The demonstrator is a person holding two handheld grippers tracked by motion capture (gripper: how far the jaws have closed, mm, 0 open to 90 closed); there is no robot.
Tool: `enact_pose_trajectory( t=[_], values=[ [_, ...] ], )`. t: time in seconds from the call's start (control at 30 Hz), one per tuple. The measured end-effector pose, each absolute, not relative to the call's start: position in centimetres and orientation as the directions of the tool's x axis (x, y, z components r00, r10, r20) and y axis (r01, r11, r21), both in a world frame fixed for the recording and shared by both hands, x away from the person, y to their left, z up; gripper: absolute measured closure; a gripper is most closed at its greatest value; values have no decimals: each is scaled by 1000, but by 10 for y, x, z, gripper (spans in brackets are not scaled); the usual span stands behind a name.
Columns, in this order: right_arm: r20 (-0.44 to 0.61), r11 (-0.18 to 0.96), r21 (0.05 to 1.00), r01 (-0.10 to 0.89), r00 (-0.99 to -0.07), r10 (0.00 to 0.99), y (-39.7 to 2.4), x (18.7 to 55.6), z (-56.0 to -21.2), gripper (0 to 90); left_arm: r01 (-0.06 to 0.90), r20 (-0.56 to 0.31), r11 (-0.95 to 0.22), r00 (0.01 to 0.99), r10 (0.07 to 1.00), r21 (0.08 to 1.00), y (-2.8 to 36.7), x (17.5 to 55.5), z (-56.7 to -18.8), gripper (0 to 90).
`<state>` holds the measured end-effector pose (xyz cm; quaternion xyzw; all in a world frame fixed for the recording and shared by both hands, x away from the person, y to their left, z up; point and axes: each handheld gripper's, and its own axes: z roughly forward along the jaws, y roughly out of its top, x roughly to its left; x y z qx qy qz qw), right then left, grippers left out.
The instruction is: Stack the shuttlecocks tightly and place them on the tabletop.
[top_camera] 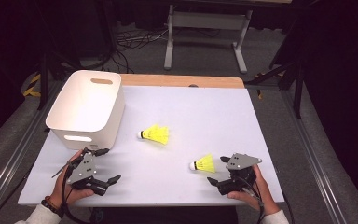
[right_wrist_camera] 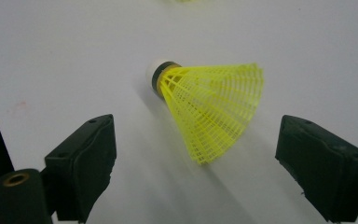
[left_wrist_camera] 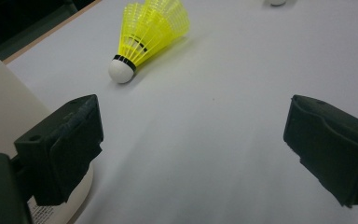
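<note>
The yellow plastic mesh shuttlecock (top_camera: pixel 203 164) lies near the table's (top_camera: pixel 205 107) front right corner, its white cork pointing left; both right tongs (top_camera: pixel 218 171) and left tongs (top_camera: pixel 106 165) stand apart.

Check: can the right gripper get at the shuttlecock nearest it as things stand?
Probably yes. The right gripper has its jaws open, and the near shuttlecock lies on its side on the white table just ahead of them, untouched, with nothing between.
</note>
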<state>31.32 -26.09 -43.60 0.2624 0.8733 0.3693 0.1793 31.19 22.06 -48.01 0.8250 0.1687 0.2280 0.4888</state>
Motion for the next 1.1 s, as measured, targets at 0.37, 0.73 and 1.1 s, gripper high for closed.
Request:
enact_pose_trajectory(
  t=[0.37, 0.73, 1.1],
  values=[
    [-130, 613, 722, 320, -808, 575, -259, 315, -441, 256, 53, 215, -471, 841, 497, 881, 220, 312, -480, 56],
    [-136, 627, 718, 303, -822, 553, -256, 316, -444, 559, 56, 211, -469, 842, 496, 881, 220, 312, -481, 58],
    [-141, 645, 713, 277, -844, 518, -250, 318, -447, 849, 56, 210, -467, 841, 498, 883, 223, 311, -480, 58]
  ],
)
